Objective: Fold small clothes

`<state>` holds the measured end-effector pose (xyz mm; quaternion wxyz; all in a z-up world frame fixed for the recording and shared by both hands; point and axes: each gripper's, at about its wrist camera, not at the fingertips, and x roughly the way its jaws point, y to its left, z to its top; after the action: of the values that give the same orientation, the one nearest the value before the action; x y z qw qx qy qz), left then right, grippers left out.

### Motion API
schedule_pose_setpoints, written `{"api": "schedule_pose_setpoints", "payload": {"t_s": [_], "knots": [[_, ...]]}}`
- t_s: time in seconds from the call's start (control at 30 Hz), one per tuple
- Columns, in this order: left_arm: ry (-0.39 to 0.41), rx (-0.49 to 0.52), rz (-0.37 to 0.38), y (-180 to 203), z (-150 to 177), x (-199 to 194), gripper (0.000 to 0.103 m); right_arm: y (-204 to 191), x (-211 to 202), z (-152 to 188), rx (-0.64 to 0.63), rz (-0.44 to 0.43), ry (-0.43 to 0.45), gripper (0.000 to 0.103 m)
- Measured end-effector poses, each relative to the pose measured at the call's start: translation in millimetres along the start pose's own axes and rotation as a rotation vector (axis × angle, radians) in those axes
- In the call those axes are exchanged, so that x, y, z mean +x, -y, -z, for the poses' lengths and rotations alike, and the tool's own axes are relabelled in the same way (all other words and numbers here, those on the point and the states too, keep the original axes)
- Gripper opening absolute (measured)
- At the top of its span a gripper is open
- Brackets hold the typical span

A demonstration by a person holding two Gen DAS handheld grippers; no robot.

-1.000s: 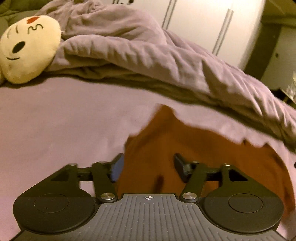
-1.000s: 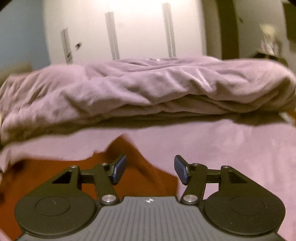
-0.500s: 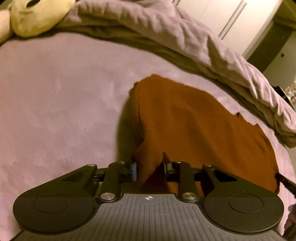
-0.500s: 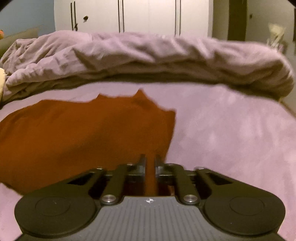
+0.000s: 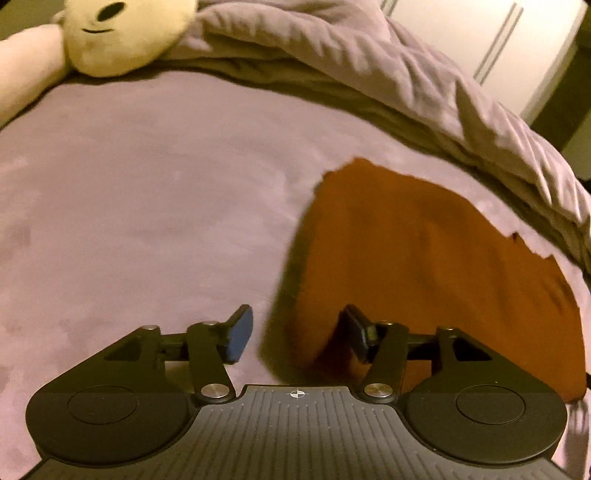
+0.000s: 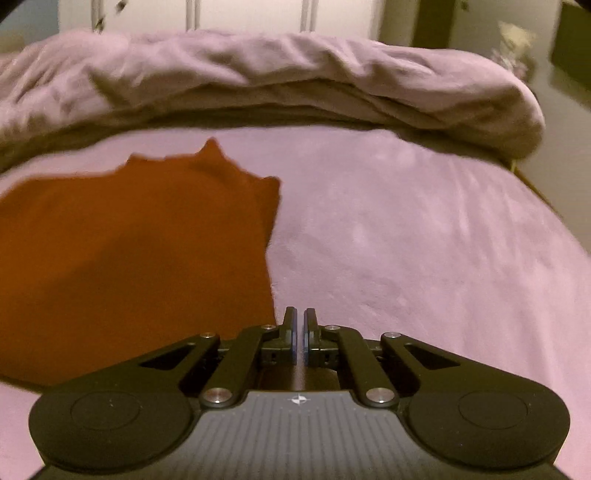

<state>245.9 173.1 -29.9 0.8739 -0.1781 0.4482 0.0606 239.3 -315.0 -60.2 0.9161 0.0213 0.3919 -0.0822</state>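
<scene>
Rust-orange flat cloth garment [image 5: 424, 266] lies spread on the mauve plush bed cover [image 5: 147, 221], its near edge right at both sets of tongs. Left gripper [image 5: 295, 334]: jaws opening, the garment's near-left corner bunched between them, right finger against or over the fabric, blue left pad [image 5: 240, 336] clear of it, so released, not gripping. Right gripper [image 6: 300, 338]: jaws clenched together at the garment's near-right corner [image 6: 258, 317]; no cloth visible in the slit between the pads, can't tell if any edge is caught lower down. Step, as I read it: taking hold of the near edge for a first fold, grip not secured. Next move calls for both tongs re-pinching the near corners, then carrying them toward the far edge. Beyond the garment: rumpled lilac duvet [image 6: 295, 74], cream round plush toy [image 5: 125, 33] far left, white wardrobe doors [image 5: 461, 29] behind. Containers: none in view.
</scene>
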Motion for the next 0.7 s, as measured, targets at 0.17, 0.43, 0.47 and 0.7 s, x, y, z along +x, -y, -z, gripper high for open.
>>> {"api": "schedule_pose_setpoints", "payload": {"t_s": [0.17,0.43,0.47,0.7], "knots": [[-0.065,-0.042,0.106,-5,13,-9,0.074,-9,-37,12,-0.067,-0.083,0.1,0.004],[-0.114,-0.106,0.173,7,23,13,0.071,-63,-47,27,-0.156,-0.218,0.141,0.005],[-0.112,-0.107,0.176,8,21,15,0.07,-68,-43,29,-0.177,-0.212,0.134,0.005],[-0.108,-0.135,0.169,5,14,25,0.057,-68,-17,37,-0.229,-0.116,0.128,0.005]]}}
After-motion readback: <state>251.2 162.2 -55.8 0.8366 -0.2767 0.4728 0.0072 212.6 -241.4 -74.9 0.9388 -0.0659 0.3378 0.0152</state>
